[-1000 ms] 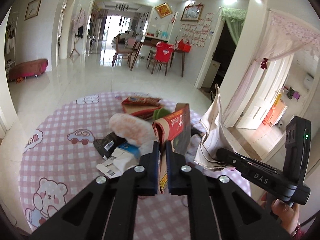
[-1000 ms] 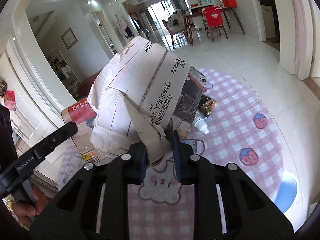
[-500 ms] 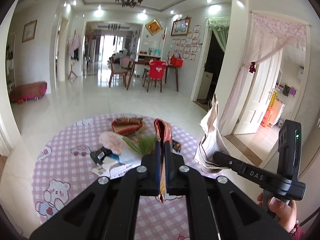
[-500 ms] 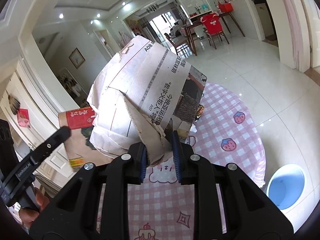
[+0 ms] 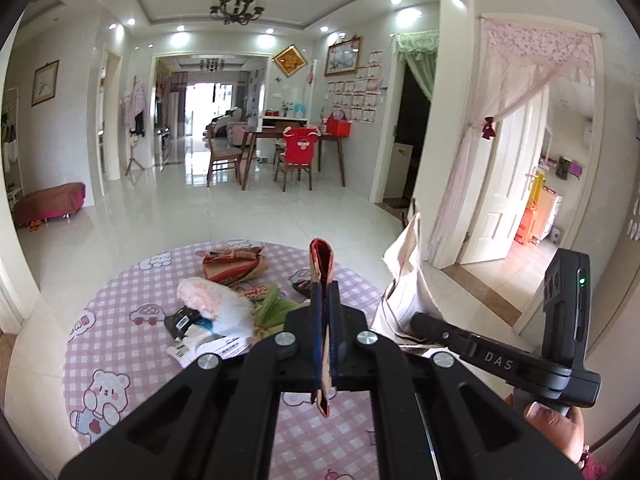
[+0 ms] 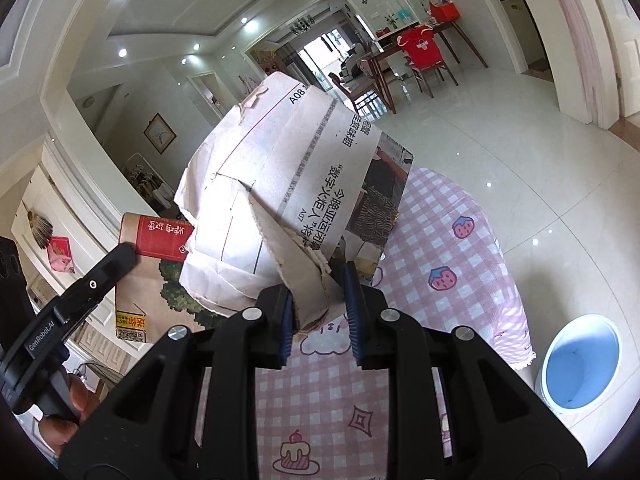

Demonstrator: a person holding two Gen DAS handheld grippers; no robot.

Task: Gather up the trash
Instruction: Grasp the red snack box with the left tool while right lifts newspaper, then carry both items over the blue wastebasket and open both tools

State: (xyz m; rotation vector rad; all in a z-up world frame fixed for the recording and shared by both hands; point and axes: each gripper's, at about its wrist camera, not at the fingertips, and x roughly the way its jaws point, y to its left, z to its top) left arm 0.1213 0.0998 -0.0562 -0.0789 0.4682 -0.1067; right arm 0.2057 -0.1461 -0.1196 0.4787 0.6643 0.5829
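Both loads had risen off the mat: left gripper pinched the carton, right gripper the newspaper, bin at lower right.

grippers: two, left gripper and right gripper
newspaper: one crumpled wad
flat red carton: one
blue bin: one
pink checkered mat: one
loose trash on the mat: five or six bits, hard to count
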